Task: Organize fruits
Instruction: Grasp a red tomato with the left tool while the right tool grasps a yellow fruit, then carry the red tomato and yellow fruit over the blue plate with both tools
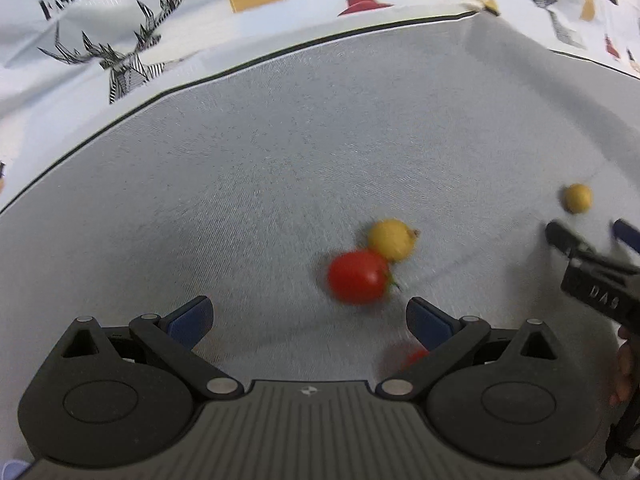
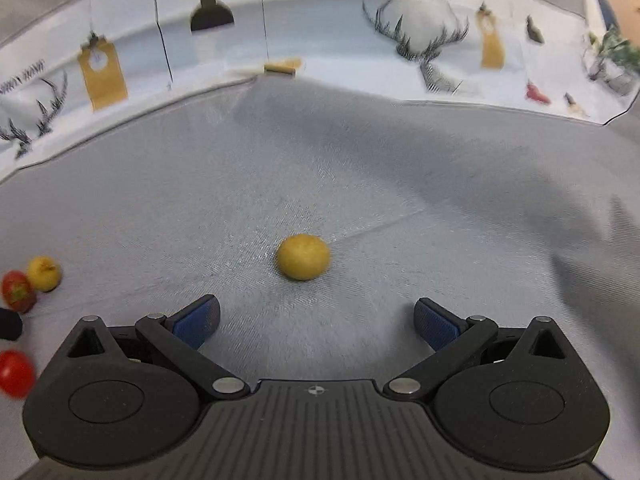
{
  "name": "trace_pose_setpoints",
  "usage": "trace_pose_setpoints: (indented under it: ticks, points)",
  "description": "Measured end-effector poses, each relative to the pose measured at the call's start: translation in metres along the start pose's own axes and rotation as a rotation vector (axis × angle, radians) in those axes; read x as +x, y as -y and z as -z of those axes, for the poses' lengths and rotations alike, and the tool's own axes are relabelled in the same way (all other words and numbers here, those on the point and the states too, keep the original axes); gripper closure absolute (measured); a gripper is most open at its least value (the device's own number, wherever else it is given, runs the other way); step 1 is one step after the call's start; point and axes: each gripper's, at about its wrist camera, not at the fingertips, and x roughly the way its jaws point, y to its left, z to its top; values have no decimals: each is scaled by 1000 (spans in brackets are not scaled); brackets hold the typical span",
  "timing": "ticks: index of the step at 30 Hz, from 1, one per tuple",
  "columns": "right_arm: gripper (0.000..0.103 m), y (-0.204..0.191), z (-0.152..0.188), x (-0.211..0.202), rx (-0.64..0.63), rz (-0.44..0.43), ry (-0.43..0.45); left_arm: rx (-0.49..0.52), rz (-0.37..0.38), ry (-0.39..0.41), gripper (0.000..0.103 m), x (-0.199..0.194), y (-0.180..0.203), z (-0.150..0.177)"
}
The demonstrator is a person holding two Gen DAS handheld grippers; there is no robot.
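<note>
Matt woven grey cloth [image 2: 360, 184]; glossy smooth red tomato [image 1: 358, 277].

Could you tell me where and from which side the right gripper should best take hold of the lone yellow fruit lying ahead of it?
Grip the lone yellow fruit across its widest middle, one finger on each side, coming straight forward and down. It is round, sits by itself on the grey cloth, and lies roughly centred ahead of the open right gripper, so nothing blocks either side.

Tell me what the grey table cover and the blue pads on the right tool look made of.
Grey table cover: apparently woven fabric, matte; a fine diagonal weave and soft creases show. Blue pads on the right tool: probably rubber or soft plastic, matte, with a fine gripping texture; the exact material stays unclear.
</note>
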Motion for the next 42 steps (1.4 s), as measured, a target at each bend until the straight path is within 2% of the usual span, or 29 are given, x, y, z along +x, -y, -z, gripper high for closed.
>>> trace_pose_setpoints:
  ticks: [1,2,3,4,5,6,8,15,21,26,34,42]
  points:
    - [1,-1,-2,3,-3,6,1,-6,4,1,1,3,-1,-2]
    - [8,0,-4,4,9,12,11,-13,9,12,2,3,-2,-3]
    - [18,-1,-5,2,11,25,30,-9,26,41,15,-1,-4,-3]
    - [50,-2,-5,-1,-14,31,43,0,55,69,44,-5,-6,-2]
    - [74,-3,-5,-3,-35,31,41,3,84,77,58,-7,-8,0]
    - [74,-3,-4,-6,-36,28,34,-5,105,62,73,-6,-10,0]
    - [74,0,-1,-9,-18,16,33,-8,104,71,74,-8,-11,4]
    - [74,2,10,-36,15,6,7,16,87,194,74,-35,-13,17]
    - [74,-1,19,-99,3,-24,71,-19,97,268,74,-91,-17,52]
    - [74,-18,27,-168,-44,-99,127,-44,76,301,74,-148,-32,102]
    - [74,-74,58,-260,-98,-299,86,-95,21,331,74,-229,-72,198]
    - [74,-139,85,-324,-194,-439,36,-168,-40,350,74,-277,-115,273]
